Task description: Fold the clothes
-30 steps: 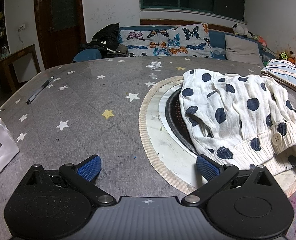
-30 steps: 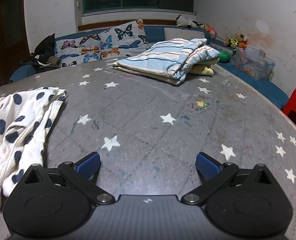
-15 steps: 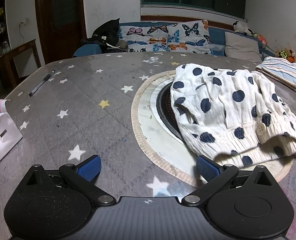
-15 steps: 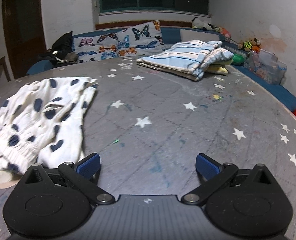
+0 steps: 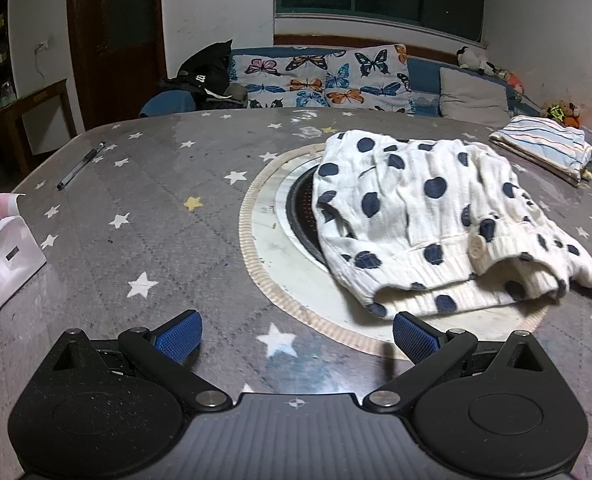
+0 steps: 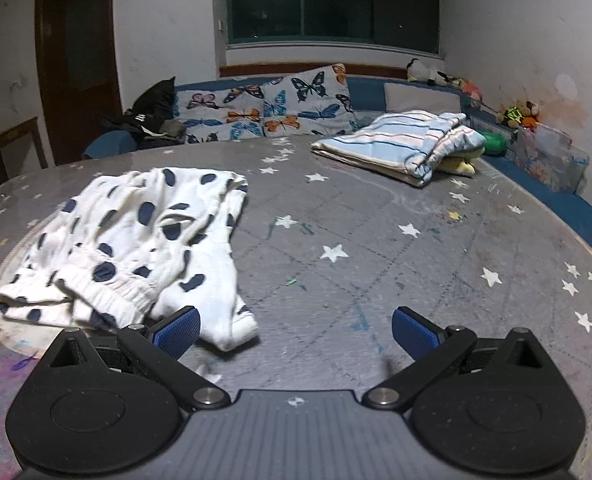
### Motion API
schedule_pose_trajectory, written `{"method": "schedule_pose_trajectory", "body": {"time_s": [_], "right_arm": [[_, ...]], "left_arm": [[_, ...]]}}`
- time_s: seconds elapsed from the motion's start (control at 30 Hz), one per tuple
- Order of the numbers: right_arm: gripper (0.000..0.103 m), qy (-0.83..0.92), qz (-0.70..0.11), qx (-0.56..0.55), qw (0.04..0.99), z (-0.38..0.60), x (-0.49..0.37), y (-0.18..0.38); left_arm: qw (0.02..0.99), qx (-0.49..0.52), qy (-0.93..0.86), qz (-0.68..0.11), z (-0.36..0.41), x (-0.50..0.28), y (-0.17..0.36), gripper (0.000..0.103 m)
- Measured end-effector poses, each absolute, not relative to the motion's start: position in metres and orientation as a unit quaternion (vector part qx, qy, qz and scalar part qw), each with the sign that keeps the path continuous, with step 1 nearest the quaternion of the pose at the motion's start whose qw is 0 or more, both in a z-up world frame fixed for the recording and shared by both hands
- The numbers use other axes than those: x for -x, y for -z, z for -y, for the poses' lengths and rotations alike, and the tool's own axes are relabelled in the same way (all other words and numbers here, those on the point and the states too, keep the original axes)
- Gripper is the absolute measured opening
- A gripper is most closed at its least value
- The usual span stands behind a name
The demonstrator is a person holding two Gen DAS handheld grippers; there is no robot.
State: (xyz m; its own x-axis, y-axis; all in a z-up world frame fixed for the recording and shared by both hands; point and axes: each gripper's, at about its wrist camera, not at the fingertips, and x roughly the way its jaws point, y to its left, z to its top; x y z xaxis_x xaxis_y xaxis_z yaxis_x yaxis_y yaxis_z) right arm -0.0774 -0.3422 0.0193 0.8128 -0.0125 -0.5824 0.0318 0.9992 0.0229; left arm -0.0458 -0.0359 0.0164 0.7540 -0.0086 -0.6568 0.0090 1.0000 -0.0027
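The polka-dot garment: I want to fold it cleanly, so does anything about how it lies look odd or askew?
Yes. The polka-dot garment lies rumpled, not flat: its ribbed waistband is bunched and doubled over, and it sprawls across the round inset in the table. By contrast, the striped cloth sits neatly folded. Both grippers are open, holding nothing.

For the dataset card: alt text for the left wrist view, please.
A crumpled white garment with navy polka dots lies on a round inset in a grey star-print table, just ahead of the open, empty left gripper. A pen and a white box sit to the left, a folded striped cloth at far right.
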Motion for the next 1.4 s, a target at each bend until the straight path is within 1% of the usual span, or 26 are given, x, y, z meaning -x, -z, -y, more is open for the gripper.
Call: {"method": "schedule_pose_trajectory", "body": {"time_s": [0.73,1.4], "right_arm": [[0.103,-0.049,-0.301,-0.008,0.952,0.312,0.101,-0.019],[0.103,-0.064,-0.296,-0.008,0.953,0.303,0.112,-0.022]], "left_arm": [[0.939,-0.024,0.028,-0.342,0.074,0.068,-0.024,0.103],[0.939,-0.033,0.044,-0.34,0.087,0.079,-0.026,0.103]]}}
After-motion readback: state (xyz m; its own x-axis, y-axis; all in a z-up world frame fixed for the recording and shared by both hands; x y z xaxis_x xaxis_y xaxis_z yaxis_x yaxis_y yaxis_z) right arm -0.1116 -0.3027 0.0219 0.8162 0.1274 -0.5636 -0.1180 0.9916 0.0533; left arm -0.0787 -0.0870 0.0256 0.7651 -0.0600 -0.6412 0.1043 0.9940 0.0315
